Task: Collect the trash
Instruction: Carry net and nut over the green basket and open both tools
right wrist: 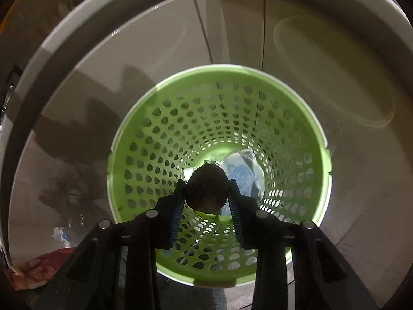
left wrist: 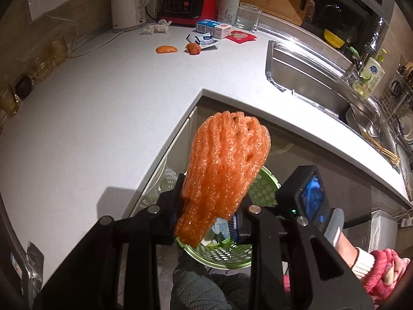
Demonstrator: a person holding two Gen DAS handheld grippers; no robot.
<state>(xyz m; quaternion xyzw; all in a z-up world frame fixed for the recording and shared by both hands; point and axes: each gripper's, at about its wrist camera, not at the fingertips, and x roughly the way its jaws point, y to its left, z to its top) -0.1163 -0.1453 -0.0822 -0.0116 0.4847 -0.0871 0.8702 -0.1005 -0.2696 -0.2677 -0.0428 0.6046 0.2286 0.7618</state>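
My left gripper [left wrist: 206,214] is shut on an orange foam fruit net [left wrist: 224,165] and holds it above the green perforated trash basket [left wrist: 222,255] on the floor by the counter corner. My right gripper [right wrist: 206,193] is shut on a dark round object [right wrist: 206,188], perhaps a fruit or pit, directly over the basket's [right wrist: 160,134] mouth. A crumpled blue and white wrapper [right wrist: 245,173] lies at the basket bottom. On the white counter [left wrist: 103,108] lie two orange peel pieces [left wrist: 166,49] [left wrist: 193,48], a crumpled tissue [left wrist: 155,29] and torn packets [left wrist: 206,40].
A kettle [left wrist: 128,2], a red blender base [left wrist: 189,2], a mug [left wrist: 228,10], a glass [left wrist: 248,16] and small boxes [left wrist: 213,27] stand at the counter's back. A steel sink [left wrist: 309,77] is to the right. Cabinet doors [right wrist: 160,51] rise behind the basket.
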